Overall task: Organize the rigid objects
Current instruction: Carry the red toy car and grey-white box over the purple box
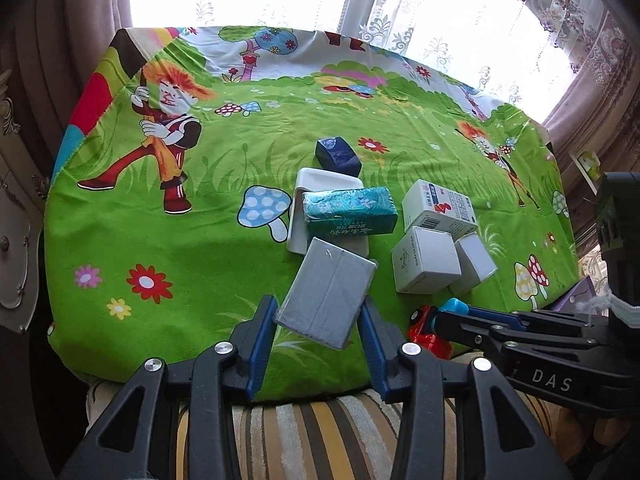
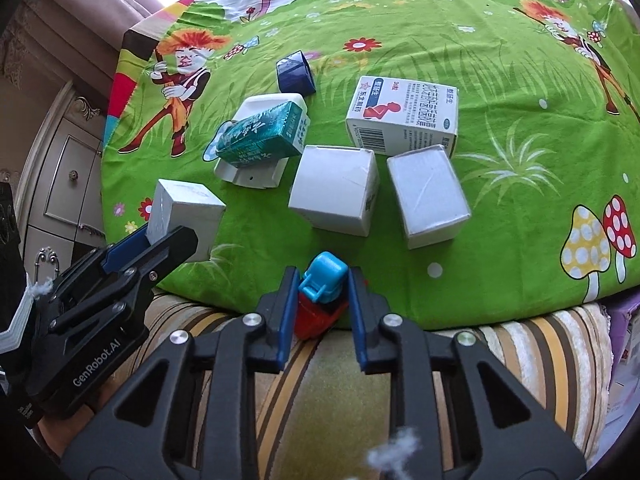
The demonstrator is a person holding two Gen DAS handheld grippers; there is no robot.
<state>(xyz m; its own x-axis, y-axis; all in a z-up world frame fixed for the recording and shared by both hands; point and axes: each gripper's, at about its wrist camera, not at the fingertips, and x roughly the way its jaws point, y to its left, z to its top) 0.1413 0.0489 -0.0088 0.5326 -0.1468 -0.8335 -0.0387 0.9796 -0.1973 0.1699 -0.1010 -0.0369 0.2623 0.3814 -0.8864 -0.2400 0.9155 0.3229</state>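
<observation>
My left gripper (image 1: 318,312) is shut on a grey-white box (image 1: 326,290), held tilted above the table's near edge; the box also shows in the right wrist view (image 2: 186,216). My right gripper (image 2: 324,290) is shut on a red and blue toy (image 2: 322,292), seen from the side in the left wrist view (image 1: 430,328). On the green cartoon tablecloth (image 1: 180,248) a teal box (image 1: 350,210) lies on a white tray (image 1: 304,200), with a dark blue box (image 1: 338,154) behind it. A printed medicine box (image 2: 402,114) and two white boxes (image 2: 336,190) (image 2: 428,196) stand to the right.
A striped cushion (image 2: 332,392) lies under both grippers at the table's near edge. A carved cabinet (image 2: 60,172) stands to the left. Curtains and a bright window (image 1: 440,8) are behind the table. A purple item (image 1: 576,296) sits off the right edge.
</observation>
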